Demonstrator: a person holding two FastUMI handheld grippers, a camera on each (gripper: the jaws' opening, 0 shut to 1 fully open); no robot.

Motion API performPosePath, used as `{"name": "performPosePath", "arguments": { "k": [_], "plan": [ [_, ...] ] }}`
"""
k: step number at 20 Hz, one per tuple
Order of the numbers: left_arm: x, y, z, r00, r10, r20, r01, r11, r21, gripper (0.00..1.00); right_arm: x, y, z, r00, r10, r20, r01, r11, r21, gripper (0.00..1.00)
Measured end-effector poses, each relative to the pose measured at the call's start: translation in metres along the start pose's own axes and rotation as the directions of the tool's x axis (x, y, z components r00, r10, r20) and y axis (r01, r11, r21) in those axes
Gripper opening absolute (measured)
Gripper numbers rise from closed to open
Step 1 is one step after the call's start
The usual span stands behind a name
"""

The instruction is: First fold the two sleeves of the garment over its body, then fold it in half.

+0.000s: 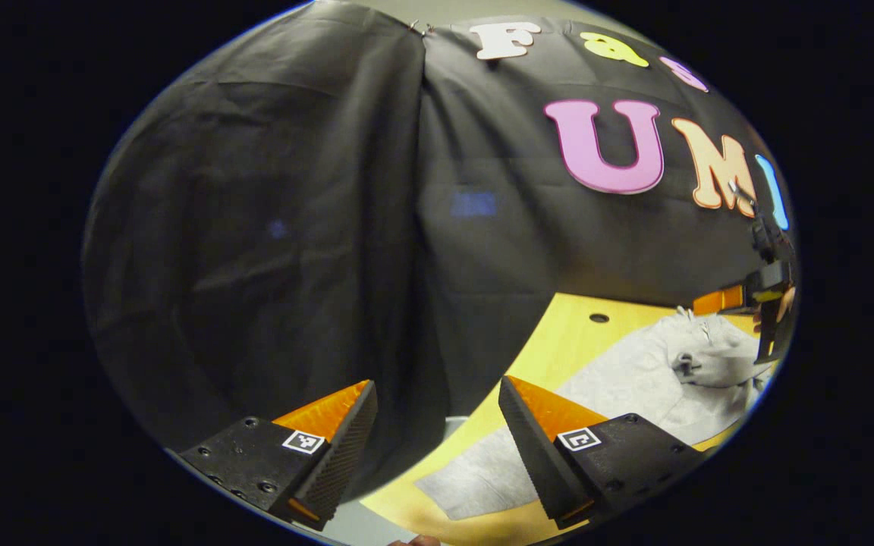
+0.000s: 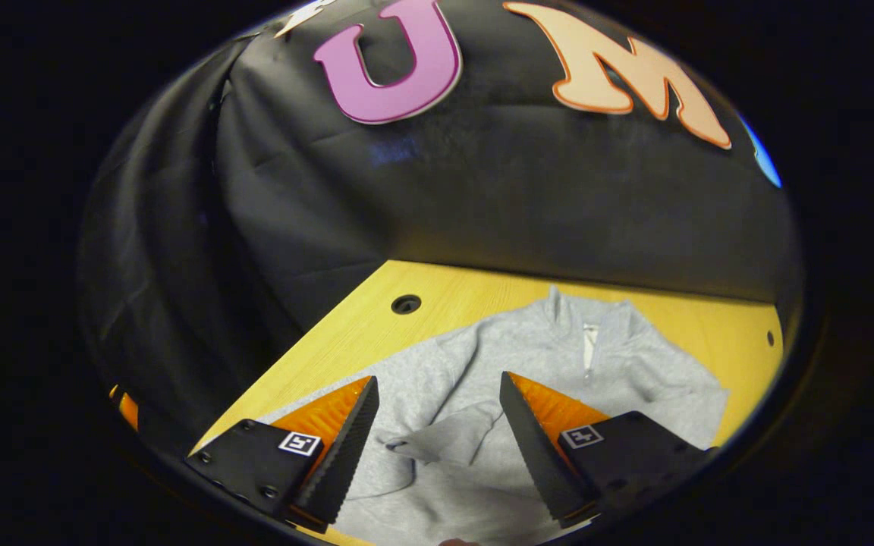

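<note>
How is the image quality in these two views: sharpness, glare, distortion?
Left gripper view: strong fisheye bend curves the table edge; faint bluish glare patches on the wall cloth; the grey garment at the rim is soft. Right gripper view: garment evenly lit and fairly sharp, with dim edges and similar curving.

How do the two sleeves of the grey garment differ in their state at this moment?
In the right gripper view, one sleeve already lies folded across the body of the garment, its cuff between the open fingers of the right gripper. In the left gripper view, the other sleeve lies stretched flat on the table, beside the open left gripper. Both are the same grey fabric, and neither is gripped.
</note>
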State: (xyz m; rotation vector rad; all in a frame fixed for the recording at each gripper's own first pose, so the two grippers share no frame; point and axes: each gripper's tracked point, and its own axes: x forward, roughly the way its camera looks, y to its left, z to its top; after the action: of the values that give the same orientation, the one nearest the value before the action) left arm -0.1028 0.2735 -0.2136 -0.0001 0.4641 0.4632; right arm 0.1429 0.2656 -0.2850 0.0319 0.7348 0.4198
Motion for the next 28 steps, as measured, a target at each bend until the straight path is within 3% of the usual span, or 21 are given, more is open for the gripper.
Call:
{"name": "performPosePath", "arguments": {
  "k": [1,2,7,8,15,21,22,23,25,28],
  "plan": [
    [0.002,-0.003,-0.014,0.999,-0.011,-0.039,0.010,1.000,-0.013,0.99,-0.008,-0.003,0.007,0.999,-0.004,0.033,0.004,1.000,-0.017,0.99],
    [0.005,-0.007,-0.027,0.997,-0.024,-0.075,0.022,0.999,-0.025,0.95,-0.017,-0.008,0.016,0.998,-0.012,0.066,0.014,0.999,-0.034,0.95],
    [0.015,-0.024,-0.085,0.972,-0.061,-0.226,0.044,0.996,-0.079,0.96,-0.063,-0.032,0.045,0.981,-0.058,0.184,0.079,0.991,-0.107,0.99],
    [0.015,-0.024,-0.090,0.967,-0.055,-0.249,0.034,0.995,-0.090,0.96,-0.070,-0.038,0.046,0.979,-0.067,0.191,0.089,0.990,-0.108,0.96],
    [0.019,-0.025,-0.137,0.920,-0.009,-0.393,-0.045,0.991,-0.128,0.95,-0.111,-0.094,0.033,0.971,-0.147,0.188,0.163,0.984,-0.074,1.00],
    [0.020,-0.030,-0.142,0.904,0.029,-0.426,-0.060,0.996,-0.059,0.95,-0.149,-0.134,0.033,0.956,-0.196,0.221,0.211,0.976,-0.047,1.00],
    [0.021,-0.030,-0.139,0.906,0.032,-0.423,-0.069,0.995,-0.073,0.87,-0.157,-0.139,0.033,0.952,-0.202,0.230,0.216,0.976,-0.038,1.00],
    [0.023,-0.029,-0.140,0.905,0.039,-0.423,-0.078,0.994,-0.075,0.87,-0.164,-0.147,0.032,0.949,-0.207,0.236,0.220,0.975,-0.030,1.00],
    [0.026,-0.036,-0.140,0.908,0.029,-0.417,-0.066,0.995,-0.074,0.70,-0.175,-0.161,0.027,0.946,-0.219,0.240,0.229,0.973,-0.014,1.00],
    [0.028,-0.051,-0.139,0.905,0.014,-0.425,-0.039,0.998,-0.050,0.33,-0.189,-0.182,0.018,0.941,-0.246,0.231,0.254,0.967,-0.009,1.00]
  ]
}}
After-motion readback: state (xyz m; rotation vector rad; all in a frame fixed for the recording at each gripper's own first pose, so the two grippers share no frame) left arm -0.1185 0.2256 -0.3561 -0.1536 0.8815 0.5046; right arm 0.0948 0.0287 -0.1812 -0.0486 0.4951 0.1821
